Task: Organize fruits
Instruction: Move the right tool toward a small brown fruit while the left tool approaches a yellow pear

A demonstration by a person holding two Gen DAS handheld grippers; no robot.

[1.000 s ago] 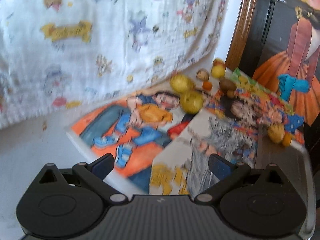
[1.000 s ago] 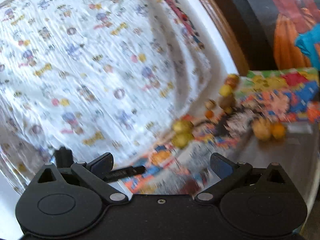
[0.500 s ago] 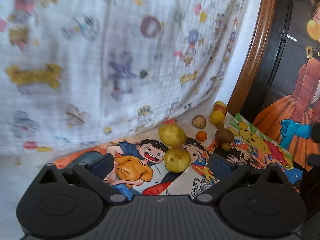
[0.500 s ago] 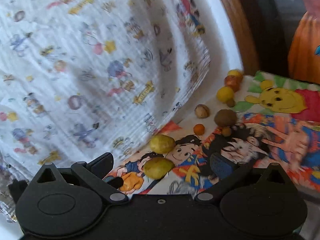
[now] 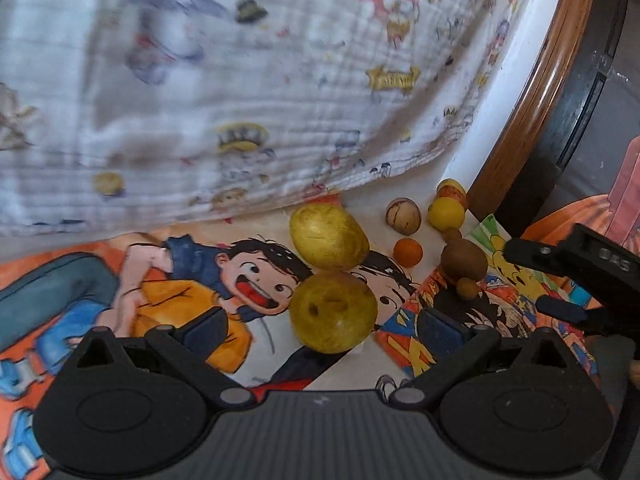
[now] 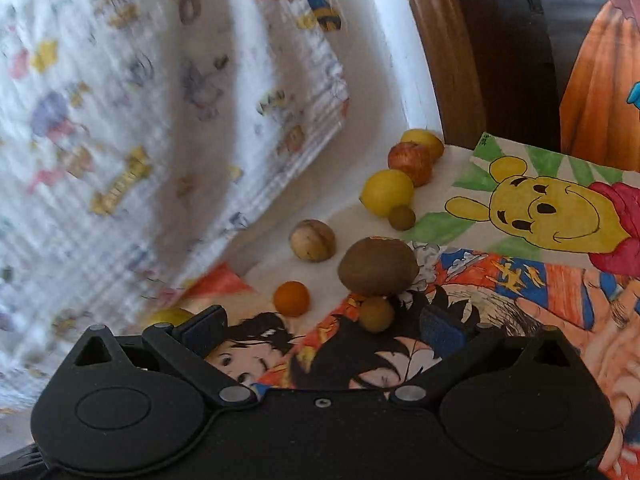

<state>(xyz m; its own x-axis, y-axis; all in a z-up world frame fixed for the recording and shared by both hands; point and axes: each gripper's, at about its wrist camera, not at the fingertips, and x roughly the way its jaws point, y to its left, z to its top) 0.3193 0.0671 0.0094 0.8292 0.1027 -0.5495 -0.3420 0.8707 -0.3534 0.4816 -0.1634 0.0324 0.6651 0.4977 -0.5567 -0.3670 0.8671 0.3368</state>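
Note:
Two big yellow-green fruits lie on the cartoon drawings: the nearer one sits just ahead of my open left gripper, the other behind it. Further right are a small orange fruit, a brown kiwi and a walnut-like fruit. In the right wrist view, my open right gripper faces the kiwi, a small tan ball, the orange fruit, the walnut, a lemon and a red apple.
A white cartoon-print cloth hangs over the back and left. A wooden frame and a dark painted panel stand at the right. A Pooh drawing covers the table's right side. The right gripper's arm shows in the left view.
Both grippers have moved forward toward the fruits, which now look much larger. The left one closed in on the nearer yellow-green fruit; the right one on the kiwi group.

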